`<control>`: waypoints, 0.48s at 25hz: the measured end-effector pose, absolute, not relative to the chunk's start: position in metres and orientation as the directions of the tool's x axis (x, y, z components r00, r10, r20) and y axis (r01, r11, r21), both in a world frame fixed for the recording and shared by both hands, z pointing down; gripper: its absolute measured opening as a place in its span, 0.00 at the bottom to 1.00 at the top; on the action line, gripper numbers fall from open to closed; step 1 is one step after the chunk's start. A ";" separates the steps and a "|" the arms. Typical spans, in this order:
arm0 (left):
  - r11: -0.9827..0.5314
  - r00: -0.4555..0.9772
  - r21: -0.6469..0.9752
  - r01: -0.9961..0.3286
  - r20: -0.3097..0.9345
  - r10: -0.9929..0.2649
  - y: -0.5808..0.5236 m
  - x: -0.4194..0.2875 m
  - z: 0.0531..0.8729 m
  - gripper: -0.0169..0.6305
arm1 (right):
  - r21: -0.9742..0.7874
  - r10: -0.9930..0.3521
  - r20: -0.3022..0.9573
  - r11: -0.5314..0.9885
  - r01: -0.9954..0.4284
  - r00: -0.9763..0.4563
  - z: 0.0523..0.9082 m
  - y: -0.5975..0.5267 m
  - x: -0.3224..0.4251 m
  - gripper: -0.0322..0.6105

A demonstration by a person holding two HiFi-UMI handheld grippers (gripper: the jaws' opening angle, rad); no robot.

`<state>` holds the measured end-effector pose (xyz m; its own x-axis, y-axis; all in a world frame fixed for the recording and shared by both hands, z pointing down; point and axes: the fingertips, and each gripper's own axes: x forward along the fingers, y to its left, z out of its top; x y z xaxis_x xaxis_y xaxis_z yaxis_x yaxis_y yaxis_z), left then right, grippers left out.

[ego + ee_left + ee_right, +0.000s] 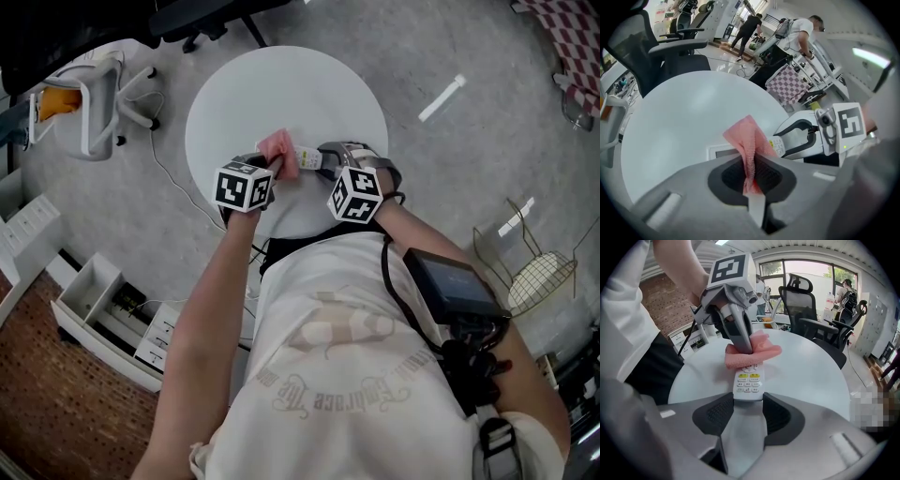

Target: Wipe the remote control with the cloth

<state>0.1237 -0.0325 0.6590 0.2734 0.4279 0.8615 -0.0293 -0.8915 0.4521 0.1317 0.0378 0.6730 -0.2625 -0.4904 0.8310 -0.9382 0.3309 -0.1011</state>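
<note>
Right gripper (748, 403) jaws pinch the white remote control (749, 380) by its near end — my left gripper (751, 176) clamps the pink cloth (748, 139), which lies on the remote's far end.

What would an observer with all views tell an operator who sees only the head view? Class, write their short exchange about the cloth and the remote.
Operator: Is the left gripper gripping the cloth?
Observer: Yes, the left gripper is shut on the pink cloth, with a fold pinched between its pads.
Operator: And the remote control?
Observer: The right gripper clamps the white remote control by one end, buttons up.
Operator: Where does the cloth touch it?
Observer: It lies over the other end.
</note>
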 end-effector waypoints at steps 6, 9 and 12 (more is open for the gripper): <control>-0.870 0.257 0.489 0.069 0.833 0.489 -0.005 0.136 0.652 0.05 | -0.099 -0.493 0.831 0.326 -0.940 -0.258 0.674 0.037 0.133 0.37; -0.850 0.251 0.513 0.118 0.813 0.525 0.020 0.143 0.649 0.05 | -0.098 -0.492 0.832 0.323 -0.941 -0.256 0.674 0.037 0.131 0.37; -0.807 0.265 0.573 0.142 0.763 0.589 0.044 0.149 0.644 0.05 | -0.096 -0.489 0.835 0.324 -0.941 -0.253 0.675 0.038 0.131 0.37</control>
<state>0.1493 0.0440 0.6442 0.2654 0.5891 0.7632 0.1419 -0.8069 0.5734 0.1313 0.0384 0.6754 -0.2533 -0.4886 0.8350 -0.9411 0.3243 -0.0957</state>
